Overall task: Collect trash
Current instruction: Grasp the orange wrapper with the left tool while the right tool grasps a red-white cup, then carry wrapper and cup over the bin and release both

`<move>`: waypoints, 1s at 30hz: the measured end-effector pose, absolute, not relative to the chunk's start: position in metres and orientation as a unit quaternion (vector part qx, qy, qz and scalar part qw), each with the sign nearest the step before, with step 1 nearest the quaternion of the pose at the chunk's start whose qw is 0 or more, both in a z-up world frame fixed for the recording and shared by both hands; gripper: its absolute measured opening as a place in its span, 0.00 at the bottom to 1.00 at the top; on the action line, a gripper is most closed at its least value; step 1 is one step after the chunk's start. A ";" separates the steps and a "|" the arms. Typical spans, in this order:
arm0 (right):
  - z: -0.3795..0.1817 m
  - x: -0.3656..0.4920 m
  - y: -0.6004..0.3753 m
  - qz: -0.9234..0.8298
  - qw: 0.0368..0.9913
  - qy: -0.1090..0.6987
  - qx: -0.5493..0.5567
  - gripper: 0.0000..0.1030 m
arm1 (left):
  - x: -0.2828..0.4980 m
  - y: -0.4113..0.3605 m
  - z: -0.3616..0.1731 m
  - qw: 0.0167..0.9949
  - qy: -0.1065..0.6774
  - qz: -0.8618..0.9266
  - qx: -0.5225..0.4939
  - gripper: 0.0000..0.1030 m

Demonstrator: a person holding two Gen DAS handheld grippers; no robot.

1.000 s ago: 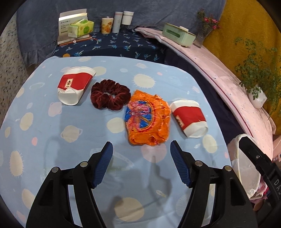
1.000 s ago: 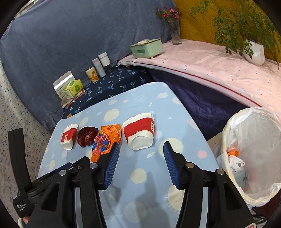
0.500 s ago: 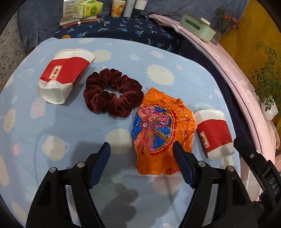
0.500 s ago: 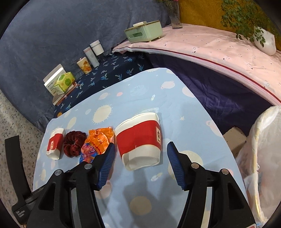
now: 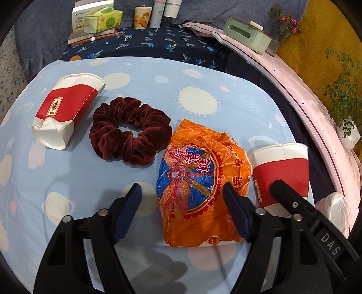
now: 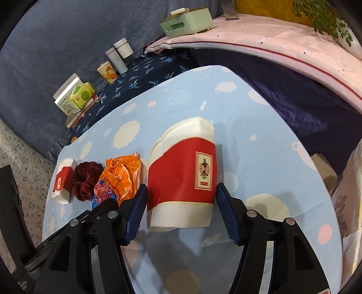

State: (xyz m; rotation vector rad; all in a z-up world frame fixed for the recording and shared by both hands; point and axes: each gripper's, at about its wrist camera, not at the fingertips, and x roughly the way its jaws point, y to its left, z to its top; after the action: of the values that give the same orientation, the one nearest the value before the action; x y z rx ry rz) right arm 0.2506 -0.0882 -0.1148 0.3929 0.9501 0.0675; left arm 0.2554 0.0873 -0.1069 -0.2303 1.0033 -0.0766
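Note:
An orange crumpled wrapper [image 5: 199,187] lies on the light blue tablecloth [image 5: 158,97]. My left gripper [image 5: 182,199] is open, its fingers on either side of the wrapper's near part. A crushed red and white paper cup [image 6: 183,178] lies on its side to the right; it also shows in the left wrist view [image 5: 282,174]. My right gripper [image 6: 181,199] is open with its fingers either side of that cup's base. A second crushed cup [image 5: 65,110] lies at the left, with a dark red scrunchie [image 5: 130,133] beside it.
A white trash bag [image 6: 348,203] hangs off the table's right edge. Behind the table, a dark blue surface holds a tissue pack [image 5: 104,21] and bottles [image 5: 158,12]. A green box [image 5: 247,31] and a plant [image 5: 344,90] stand on a pink ledge.
Both grippers have moved forward and down. The left now straddles the orange wrapper, the right straddles the right-hand cup. Both stayed open.

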 end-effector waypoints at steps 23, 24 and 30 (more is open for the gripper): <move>-0.064 0.153 -0.115 0.008 0.902 0.385 0.196 0.45 | 0.178 0.053 -0.059 0.883 0.437 -0.128 -0.116 0.02; -0.061 0.145 -0.120 0.006 0.903 0.380 0.199 0.45 | 0.173 0.049 -0.055 0.884 0.433 -0.131 -0.115 0.02; -0.042 0.109 -0.146 -0.008 0.912 0.354 0.208 0.45 | 0.148 0.026 -0.033 0.891 0.415 -0.151 -0.105 0.02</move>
State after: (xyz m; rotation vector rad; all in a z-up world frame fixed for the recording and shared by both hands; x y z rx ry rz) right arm 0.1089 -0.1464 -0.0417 0.4286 0.7287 -0.0159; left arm 0.1483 0.0265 -0.0332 -0.2180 0.8607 -0.3134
